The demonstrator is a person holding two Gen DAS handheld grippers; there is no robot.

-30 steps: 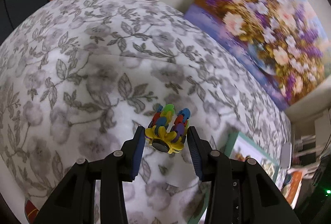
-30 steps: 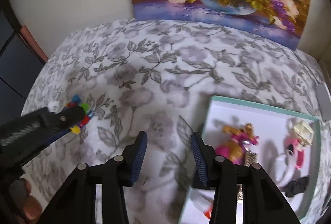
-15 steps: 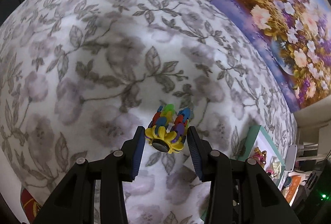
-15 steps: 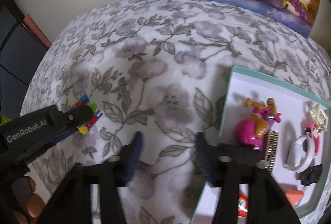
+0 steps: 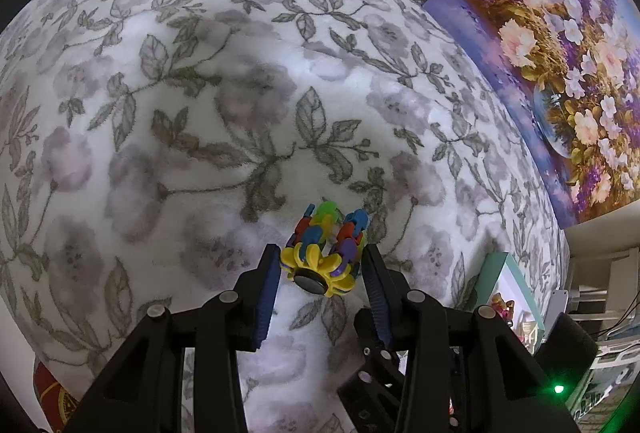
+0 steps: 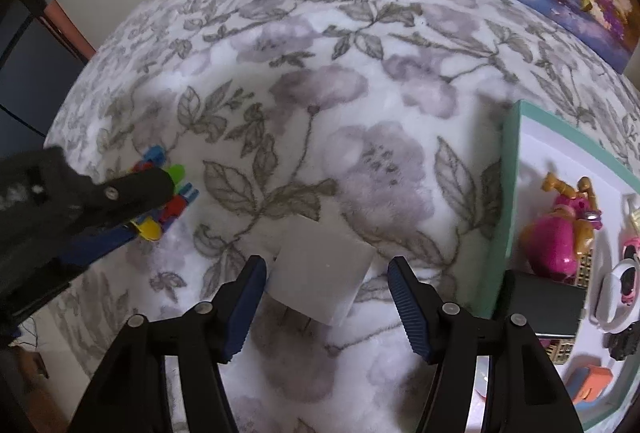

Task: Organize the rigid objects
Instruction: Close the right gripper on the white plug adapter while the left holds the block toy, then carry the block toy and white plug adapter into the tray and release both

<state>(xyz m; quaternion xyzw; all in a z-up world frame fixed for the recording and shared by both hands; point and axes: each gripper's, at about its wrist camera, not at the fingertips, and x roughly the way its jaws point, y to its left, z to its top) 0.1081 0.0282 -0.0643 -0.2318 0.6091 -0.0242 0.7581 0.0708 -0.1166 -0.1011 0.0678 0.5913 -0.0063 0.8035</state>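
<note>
My left gripper is shut on a multicoloured plastic toy with yellow petals and red, blue, purple and green pieces, held above the floral cloth. The same toy shows at the left of the right wrist view, clamped in the left gripper. My right gripper is open and empty, low over the cloth, with a white square block lying between its fingers. A teal-rimmed white tray on the right holds a pink figure and several small items.
The floral cloth covers the whole surface. A flower painting leans against the wall at the back. The tray also shows at the lower right of the left wrist view. Clutter and a green light sit beyond the right edge.
The left gripper keeps its hold on the toy while its view swings over the cloth. The right gripper has moved down and forward; the white block now lies between its fingers.
</note>
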